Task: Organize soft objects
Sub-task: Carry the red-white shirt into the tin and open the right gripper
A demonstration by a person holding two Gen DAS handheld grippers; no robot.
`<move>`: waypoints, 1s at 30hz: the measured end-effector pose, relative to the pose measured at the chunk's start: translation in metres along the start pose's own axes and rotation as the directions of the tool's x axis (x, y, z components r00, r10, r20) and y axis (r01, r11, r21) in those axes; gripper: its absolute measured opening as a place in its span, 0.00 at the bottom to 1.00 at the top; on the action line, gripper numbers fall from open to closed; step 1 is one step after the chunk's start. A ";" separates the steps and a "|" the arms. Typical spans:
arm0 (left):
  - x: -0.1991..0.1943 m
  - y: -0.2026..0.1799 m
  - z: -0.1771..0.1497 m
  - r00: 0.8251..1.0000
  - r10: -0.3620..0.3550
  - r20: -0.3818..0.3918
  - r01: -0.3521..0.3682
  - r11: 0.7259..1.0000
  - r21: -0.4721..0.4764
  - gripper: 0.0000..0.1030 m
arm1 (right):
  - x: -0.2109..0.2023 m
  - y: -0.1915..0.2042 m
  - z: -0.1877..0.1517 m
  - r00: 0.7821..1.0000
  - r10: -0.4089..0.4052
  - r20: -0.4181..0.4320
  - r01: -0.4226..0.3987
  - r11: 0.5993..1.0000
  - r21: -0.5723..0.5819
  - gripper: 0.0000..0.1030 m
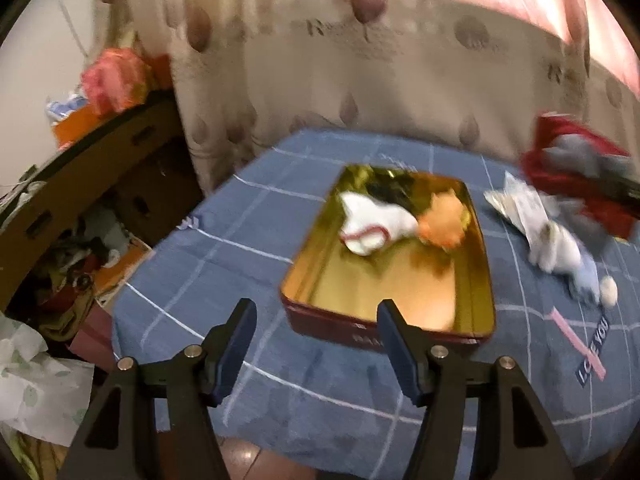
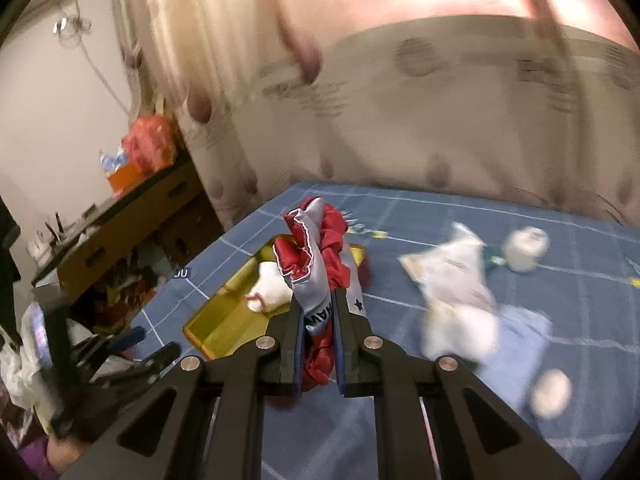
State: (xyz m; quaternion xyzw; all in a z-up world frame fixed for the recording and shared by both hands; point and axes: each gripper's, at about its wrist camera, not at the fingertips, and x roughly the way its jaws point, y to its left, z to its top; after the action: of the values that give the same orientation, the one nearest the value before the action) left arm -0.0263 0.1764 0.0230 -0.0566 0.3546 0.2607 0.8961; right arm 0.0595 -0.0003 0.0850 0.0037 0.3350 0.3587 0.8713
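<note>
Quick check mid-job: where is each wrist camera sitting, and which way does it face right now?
Left wrist: behind the open left tongs, looking down over the gold tin on the blue checked cloth.
Right wrist: behind the right tongs, shut on a red and grey cloth, facing the same table.
Shared: tin, cloth, curtain. No hand shows.

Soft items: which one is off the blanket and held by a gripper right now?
The red and grey cloth, pinched in the shut right gripper. The white and orange pieces lie in the tin; other pale pieces lie loose on the blanket.
</note>
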 end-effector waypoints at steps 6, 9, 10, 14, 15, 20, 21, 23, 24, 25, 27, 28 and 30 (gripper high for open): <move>0.009 -0.001 -0.002 1.000 0.004 -0.024 -0.003 0.999 0.037 0.65 | 0.085 0.029 0.019 0.994 -0.071 -0.079 0.063 0.994 -0.094 0.11; 0.014 -0.003 -0.003 0.999 0.001 -0.042 0.001 0.999 0.051 0.65 | 0.123 0.037 0.022 0.984 -0.124 -0.128 0.108 0.986 -0.129 0.11; 0.015 0.000 -0.002 0.999 -0.009 -0.048 0.011 0.999 0.039 0.65 | 0.135 0.040 0.022 0.979 -0.146 -0.142 0.125 0.982 -0.145 0.11; 0.017 0.007 -0.003 0.998 -0.031 -0.061 0.031 1.000 0.003 0.65 | 0.160 0.048 0.022 0.965 -0.198 -0.173 0.163 0.967 -0.197 0.11; 0.019 0.008 -0.003 0.997 -0.034 -0.070 0.034 0.999 -0.003 0.65 | 0.165 0.053 0.022 0.961 -0.221 -0.168 0.181 0.957 -0.226 0.11; 0.027 0.013 -0.004 0.993 -0.049 -0.111 0.045 0.998 -0.038 0.65 | 0.185 0.078 0.014 0.932 -0.337 -0.132 0.257 0.873 -0.414 0.11; 0.028 0.015 -0.004 0.992 -0.053 -0.115 0.048 0.998 -0.046 0.65 | 0.186 0.083 0.011 0.928 -0.350 -0.124 0.263 0.855 -0.447 0.11; 0.027 0.015 -0.004 0.993 -0.051 -0.110 0.046 0.998 -0.049 0.65 | 0.189 0.095 -0.001 0.923 -0.367 -0.115 0.259 0.814 -0.520 0.13; 0.026 0.015 -0.004 0.993 -0.047 -0.104 0.042 0.998 -0.046 0.65 | 0.192 0.100 -0.006 0.917 -0.382 -0.118 0.259 0.793 -0.552 0.14; 0.025 0.014 -0.004 0.994 -0.041 -0.099 0.037 0.998 -0.041 0.65 | 0.193 0.102 -0.009 0.914 -0.390 -0.114 0.263 0.781 -0.566 0.18; 0.023 0.012 -0.004 0.995 -0.035 -0.094 0.032 0.999 -0.032 0.65 | 0.190 0.105 -0.012 0.925 -0.365 -0.107 0.248 0.791 -0.559 0.39; 0.023 0.011 -0.004 0.995 -0.035 -0.092 0.033 0.999 -0.029 0.65 | 0.186 0.105 -0.011 0.935 -0.341 -0.100 0.233 0.801 -0.552 0.63; 0.022 0.010 -0.003 0.996 -0.033 -0.087 0.031 0.999 -0.025 0.65 | 0.175 0.107 -0.008 0.937 -0.347 -0.031 0.275 0.790 -0.547 0.91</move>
State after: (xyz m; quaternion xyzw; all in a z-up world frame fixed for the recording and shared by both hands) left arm -0.0199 0.1937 0.0066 -0.0840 0.3894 0.2479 0.8831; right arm 0.0789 0.1874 0.0030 -0.3178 0.2737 0.2886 0.8607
